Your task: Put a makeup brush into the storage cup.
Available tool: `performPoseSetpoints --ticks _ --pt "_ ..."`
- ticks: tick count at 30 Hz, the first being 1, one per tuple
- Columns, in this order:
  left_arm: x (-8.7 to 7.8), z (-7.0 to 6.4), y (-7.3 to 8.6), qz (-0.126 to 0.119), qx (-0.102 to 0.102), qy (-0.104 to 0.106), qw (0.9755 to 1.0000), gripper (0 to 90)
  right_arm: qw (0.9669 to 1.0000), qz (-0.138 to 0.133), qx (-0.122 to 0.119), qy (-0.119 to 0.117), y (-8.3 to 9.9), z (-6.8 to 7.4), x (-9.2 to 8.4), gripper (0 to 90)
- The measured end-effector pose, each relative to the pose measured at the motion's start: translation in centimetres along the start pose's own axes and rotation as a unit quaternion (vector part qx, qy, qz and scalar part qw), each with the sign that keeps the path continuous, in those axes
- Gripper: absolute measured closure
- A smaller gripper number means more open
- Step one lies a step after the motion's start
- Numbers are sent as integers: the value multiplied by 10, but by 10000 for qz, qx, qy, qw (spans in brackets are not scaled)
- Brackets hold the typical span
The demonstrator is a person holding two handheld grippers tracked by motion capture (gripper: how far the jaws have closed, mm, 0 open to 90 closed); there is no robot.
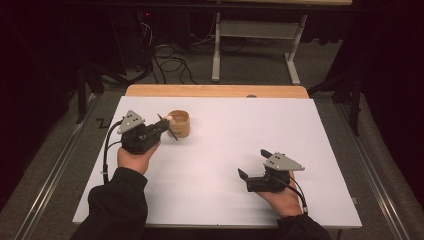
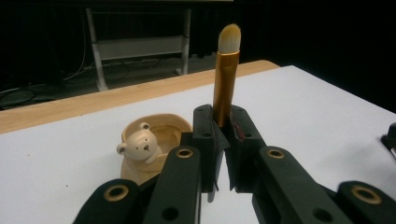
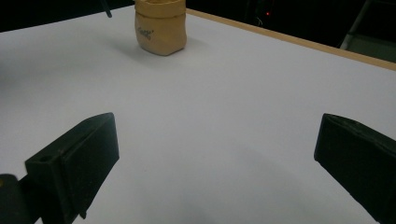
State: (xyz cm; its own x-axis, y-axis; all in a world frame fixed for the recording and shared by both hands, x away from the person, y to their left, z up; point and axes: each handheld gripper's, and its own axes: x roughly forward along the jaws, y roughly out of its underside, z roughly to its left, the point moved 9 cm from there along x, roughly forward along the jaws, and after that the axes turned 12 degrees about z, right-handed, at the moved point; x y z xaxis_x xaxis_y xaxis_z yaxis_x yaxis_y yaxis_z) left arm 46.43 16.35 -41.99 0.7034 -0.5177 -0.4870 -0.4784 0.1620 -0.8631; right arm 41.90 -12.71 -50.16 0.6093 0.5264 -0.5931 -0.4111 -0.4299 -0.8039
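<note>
A make-up brush (image 2: 226,70) with a gold ferrule and pale bristles stands upright between the jaws of my left gripper (image 2: 222,133), which is shut on its handle. Just beyond and to the left sits a small wooden cup (image 2: 156,135) with a bear figure on its rim. In the high view the left gripper (image 1: 166,128) holds the brush (image 1: 172,134) right beside the cup (image 1: 180,124) at the table's back left. My right gripper (image 1: 253,163) rests at the front right with its jaws wide apart and nothing between them. From the right gripper (image 3: 217,133) the cup (image 3: 160,25) is far off.
A white sheet (image 1: 225,145) covers the table, with a wooden strip (image 1: 215,91) along its far edge. Beyond it stand a white metal table frame (image 1: 255,45) and cables (image 1: 170,62) on the floor. Dark surroundings flank both sides.
</note>
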Motion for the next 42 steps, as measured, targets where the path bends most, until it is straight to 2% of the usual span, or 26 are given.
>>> performPoseSetpoints --ticks 6,10,13,17,29,42 --pt "3 5 -10 -42 -38 -72 10000 833 9999 -80 77 12 -1 -4 -3 5" --pt "4 7 -16 -35 26 -155 9999 833 10000 -52 18 14 2 -4 -4 5" --pt "7 10 -20 -49 -12 -162 9999 833 10000 -74 29 5 3 -4 -6 5" --pt "12 13 -25 -72 -37 -195 9998 833 9998 -186 53 38 0 -5 -9 5" --pt "27 21 -41 -20 -16 -301 9995 833 9999 -144 37 -2 1 -4 -7 9" --pt "36 38 -49 53 -118 -437 9990 833 9999 -105 18 13 2 -5 -6 16"
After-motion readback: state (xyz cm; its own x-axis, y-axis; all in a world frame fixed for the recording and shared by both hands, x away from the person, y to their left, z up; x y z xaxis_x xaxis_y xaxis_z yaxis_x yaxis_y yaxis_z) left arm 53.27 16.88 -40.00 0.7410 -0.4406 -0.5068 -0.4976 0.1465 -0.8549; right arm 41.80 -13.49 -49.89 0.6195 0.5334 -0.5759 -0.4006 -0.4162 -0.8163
